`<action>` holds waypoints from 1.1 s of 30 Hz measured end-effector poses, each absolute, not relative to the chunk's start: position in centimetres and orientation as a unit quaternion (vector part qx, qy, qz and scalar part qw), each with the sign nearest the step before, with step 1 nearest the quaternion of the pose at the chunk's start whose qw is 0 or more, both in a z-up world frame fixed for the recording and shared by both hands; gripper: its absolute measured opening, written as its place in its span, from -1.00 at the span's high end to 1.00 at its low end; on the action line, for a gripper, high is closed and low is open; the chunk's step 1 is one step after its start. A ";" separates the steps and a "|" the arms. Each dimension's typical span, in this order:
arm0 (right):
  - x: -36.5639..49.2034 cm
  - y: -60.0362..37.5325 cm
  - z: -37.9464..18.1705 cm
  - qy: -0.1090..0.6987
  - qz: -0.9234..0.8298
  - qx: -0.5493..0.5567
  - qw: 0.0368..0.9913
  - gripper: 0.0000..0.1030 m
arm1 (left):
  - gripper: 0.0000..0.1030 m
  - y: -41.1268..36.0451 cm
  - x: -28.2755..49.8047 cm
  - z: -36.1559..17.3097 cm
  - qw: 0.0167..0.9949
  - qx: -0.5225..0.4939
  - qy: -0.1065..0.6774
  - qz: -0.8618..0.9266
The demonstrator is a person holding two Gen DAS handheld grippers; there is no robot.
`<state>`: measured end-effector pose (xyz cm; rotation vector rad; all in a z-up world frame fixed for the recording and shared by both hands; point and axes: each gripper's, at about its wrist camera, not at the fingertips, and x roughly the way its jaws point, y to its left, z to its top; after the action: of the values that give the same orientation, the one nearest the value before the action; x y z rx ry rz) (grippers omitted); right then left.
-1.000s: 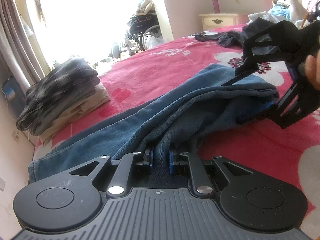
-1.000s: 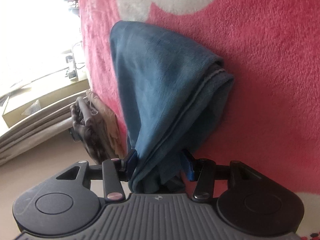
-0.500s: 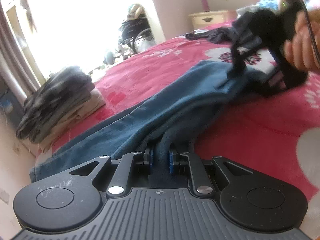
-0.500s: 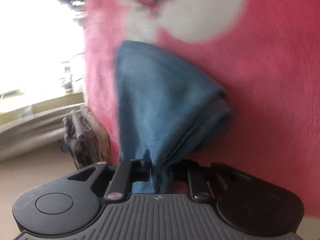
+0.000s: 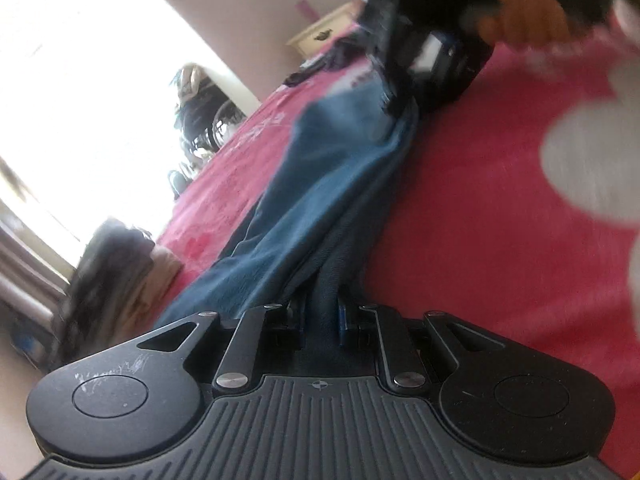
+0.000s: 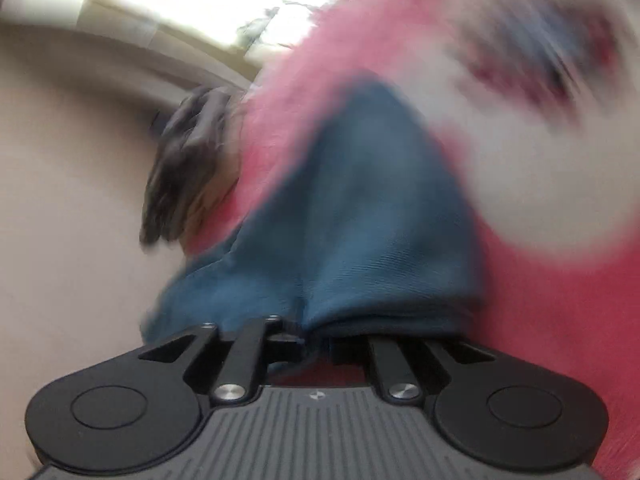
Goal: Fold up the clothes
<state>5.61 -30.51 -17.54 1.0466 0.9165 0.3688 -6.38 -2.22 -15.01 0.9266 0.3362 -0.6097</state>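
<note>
- Currently: the blue garment (image 5: 316,200) lies stretched in a long band across the pink bedspread (image 5: 480,208), strung between the two grippers; both views are motion-blurred.
- Near end of the cloth is bunched into a narrow ridge and runs straight into the left gripper (image 5: 322,318). Its jaws are nearly together and pinch that ridge; fabric fills the gap between the blue pads.
- Far end of the band meets the right gripper (image 5: 400,104), seen from the left wrist camera as a dark blurred frame with the person's hand (image 5: 524,20) behind it.
- Right wrist view: the right gripper (image 6: 316,342) has just been closing, and a folded edge of the blue garment (image 6: 360,220) sits in the narrow gap, clamped. The cloth fans out wide ahead of the jaws and lies on the spread.
- Bedspread carries large white flower patches (image 5: 592,164), one just beside the garment's right side.
- At the left edge of the bed: a stack of folded clothes (image 5: 116,276), dark plaid on top, beige below; well apart from the blue garment.
- Beyond the far edge of the bed: a cream nightstand (image 5: 320,36) against the wall, and a wheelchair (image 5: 208,116) by the bright window.
</note>
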 end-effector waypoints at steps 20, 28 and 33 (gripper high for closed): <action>1.1 -25.3 -4.3 0.339 0.174 0.313 0.870 0.26 | 0.31 4.6 -2.4 -4.7 0.915 0.122 0.264 -0.278; 3.4 -17.5 -10.9 0.358 0.181 0.155 0.903 0.46 | 0.31 3.2 -3.3 -12.4 0.886 0.277 0.268 -0.258; 2.9 -17.8 -13.2 0.339 0.177 0.144 0.913 0.58 | 0.30 4.2 -3.6 -12.1 0.886 0.264 0.276 -0.264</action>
<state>2.85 -17.80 -13.22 0.2976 0.6988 0.3642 -3.60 4.19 -12.07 0.5484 0.5748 -0.5486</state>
